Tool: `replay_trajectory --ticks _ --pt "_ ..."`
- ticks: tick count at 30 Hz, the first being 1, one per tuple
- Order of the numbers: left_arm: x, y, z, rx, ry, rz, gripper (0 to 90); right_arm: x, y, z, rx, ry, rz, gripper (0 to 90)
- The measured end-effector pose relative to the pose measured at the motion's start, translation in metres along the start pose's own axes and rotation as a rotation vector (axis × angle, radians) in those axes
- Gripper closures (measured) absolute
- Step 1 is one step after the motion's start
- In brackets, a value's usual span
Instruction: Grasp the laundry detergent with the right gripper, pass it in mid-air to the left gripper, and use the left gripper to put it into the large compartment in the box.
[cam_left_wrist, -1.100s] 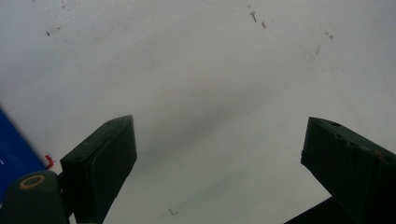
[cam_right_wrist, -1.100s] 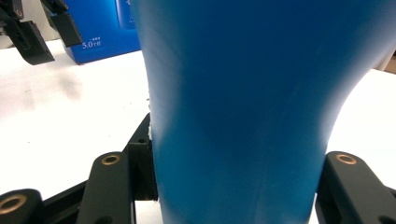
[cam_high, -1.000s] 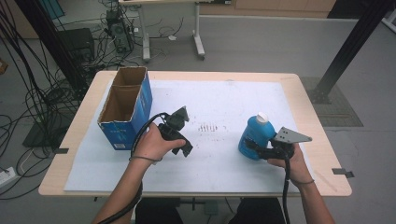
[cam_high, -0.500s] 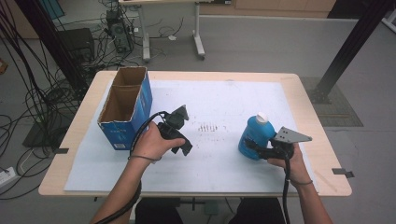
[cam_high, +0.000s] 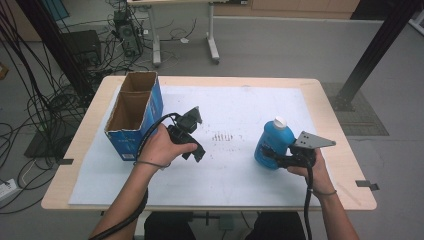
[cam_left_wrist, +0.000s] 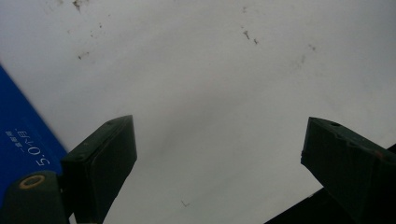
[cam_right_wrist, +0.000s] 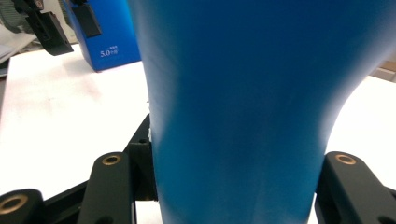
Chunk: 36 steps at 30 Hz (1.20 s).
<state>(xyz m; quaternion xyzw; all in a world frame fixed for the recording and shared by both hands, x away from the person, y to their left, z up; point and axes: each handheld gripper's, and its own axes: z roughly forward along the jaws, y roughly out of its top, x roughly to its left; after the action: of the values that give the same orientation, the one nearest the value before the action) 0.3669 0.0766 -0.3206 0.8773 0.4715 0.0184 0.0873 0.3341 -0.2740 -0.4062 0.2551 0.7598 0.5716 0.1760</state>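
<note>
A blue bottle (cam_high: 272, 142) with a white cap stands upright on the white mat (cam_high: 235, 100) at the right. My right gripper (cam_high: 270, 153) is shut on its lower body from the near side. In the right gripper view the bottle (cam_right_wrist: 243, 107) sits between both black jaws of my right gripper (cam_right_wrist: 224, 186), which press on its sides. My left gripper (cam_high: 198, 152) hovers left of centre, beside an open blue cardboard box (cam_high: 135, 112). In the left gripper view my left gripper (cam_left_wrist: 219, 163) stands open over bare mat, with the box's blue wall (cam_left_wrist: 23, 140) at the left edge.
Dark smudges (cam_high: 225, 136) mark the mat between the two grippers. The wooden table edge (cam_high: 345, 150) runs close to the right of the bottle. Past the bottle, the right gripper view shows the box (cam_right_wrist: 109, 32) and the left gripper (cam_right_wrist: 42, 23). Cables and desk legs lie on the floor beyond.
</note>
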Motion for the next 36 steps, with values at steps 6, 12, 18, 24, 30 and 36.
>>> replay_trajectory --ticks 6,12,18,24,30,36 --pt "-0.003 0.001 -0.013 -0.005 0.002 0.034 10.7 0.000 0.014 -0.002 0.000 0.026 -0.012 43.4" --pt "-0.008 0.003 -0.034 -0.012 -0.006 0.083 10.7 -0.002 0.026 -0.005 0.003 0.053 -0.010 43.4" --pt "-0.011 0.004 -0.048 -0.008 0.003 0.120 10.7 -0.001 0.034 -0.007 0.014 0.082 -0.004 43.5" --pt "-0.014 0.007 -0.062 -0.020 0.001 0.143 10.6 0.000 0.041 -0.008 0.006 0.116 -0.002 43.5" --pt "-0.019 0.010 -0.071 -0.034 -0.012 0.165 10.6 0.001 0.047 -0.006 0.003 0.167 0.004 43.5" --pt "-0.024 0.012 -0.083 -0.044 -0.032 0.209 10.7 0.002 0.051 -0.002 0.001 0.219 0.003 43.5"
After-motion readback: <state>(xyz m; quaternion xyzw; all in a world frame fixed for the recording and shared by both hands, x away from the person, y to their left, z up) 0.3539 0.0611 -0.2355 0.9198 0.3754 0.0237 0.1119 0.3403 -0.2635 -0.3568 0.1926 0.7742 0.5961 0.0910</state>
